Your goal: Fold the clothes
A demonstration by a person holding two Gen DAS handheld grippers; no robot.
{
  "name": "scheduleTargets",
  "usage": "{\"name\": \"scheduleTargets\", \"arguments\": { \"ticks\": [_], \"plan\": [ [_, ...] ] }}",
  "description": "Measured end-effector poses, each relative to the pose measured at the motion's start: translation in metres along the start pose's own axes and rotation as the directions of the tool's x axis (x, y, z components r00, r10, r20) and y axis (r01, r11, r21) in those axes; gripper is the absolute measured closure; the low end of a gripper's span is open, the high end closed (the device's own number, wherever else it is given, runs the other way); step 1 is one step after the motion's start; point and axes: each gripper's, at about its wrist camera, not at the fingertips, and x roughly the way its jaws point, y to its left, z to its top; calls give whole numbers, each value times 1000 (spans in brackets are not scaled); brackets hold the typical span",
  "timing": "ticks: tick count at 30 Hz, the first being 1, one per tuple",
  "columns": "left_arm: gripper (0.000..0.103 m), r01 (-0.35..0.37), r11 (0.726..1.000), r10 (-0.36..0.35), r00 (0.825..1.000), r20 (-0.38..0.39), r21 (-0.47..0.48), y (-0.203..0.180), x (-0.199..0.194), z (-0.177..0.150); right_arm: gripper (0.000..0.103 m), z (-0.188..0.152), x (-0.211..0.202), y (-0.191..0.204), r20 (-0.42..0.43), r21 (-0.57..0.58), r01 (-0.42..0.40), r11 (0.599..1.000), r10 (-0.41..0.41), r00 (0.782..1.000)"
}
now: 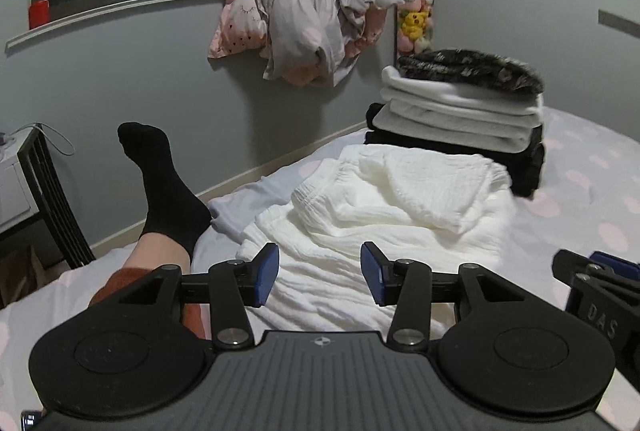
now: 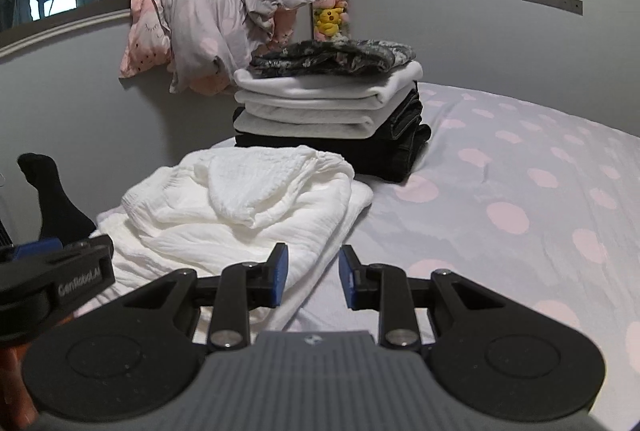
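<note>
The white garment (image 1: 384, 207) lies loosely folded on the bed (image 2: 520, 191), at the middle of the left wrist view and left of centre in the right wrist view. Behind it stands a pile of folded clothes (image 2: 332, 111). The left hand-held gripper (image 1: 319, 276) hangs above the garment, jaws well apart and empty. The right hand-held gripper (image 2: 313, 276) has narrower jaws, also empty, over the garment's near edge.
</note>
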Motion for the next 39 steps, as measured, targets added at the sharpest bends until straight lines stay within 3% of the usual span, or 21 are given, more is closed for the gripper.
{"name": "scheduleTargets", "arguments": {
  "ticks": [12, 17, 21, 26, 32, 39],
  "plan": [
    [37, 33, 999, -34, 999, 42, 12, 17, -73, 1, 64, 3, -82, -2, 117, -23, -28, 999, 31, 993],
    [23, 48, 996, -56, 992, 113, 68, 9, -107, -2, 43, 4, -118, -7, 152, 0, -42, 999, 41, 988],
    [15, 71, 994, -83, 983, 164, 81, 4, -132, -3, 34, 3, -147, -13, 172, 7, -46, 999, 44, 984],
    [14, 60, 996, -72, 977, 199, 65, 4, -156, -8, 26, 1, -177, -21, 192, 14, -31, 999, 28, 981],
    [14, 60, 996, -70, 982, 177, 62, 8, -169, -12, 14, -3, -202, -27, 208, 54, -21, 998, 10, 978],
    [14, 64, 992, -79, 987, 143, 107, 8, -179, -13, 10, -6, -222, -16, 247, -43, -48, 998, 57, 967]
  ]
}}
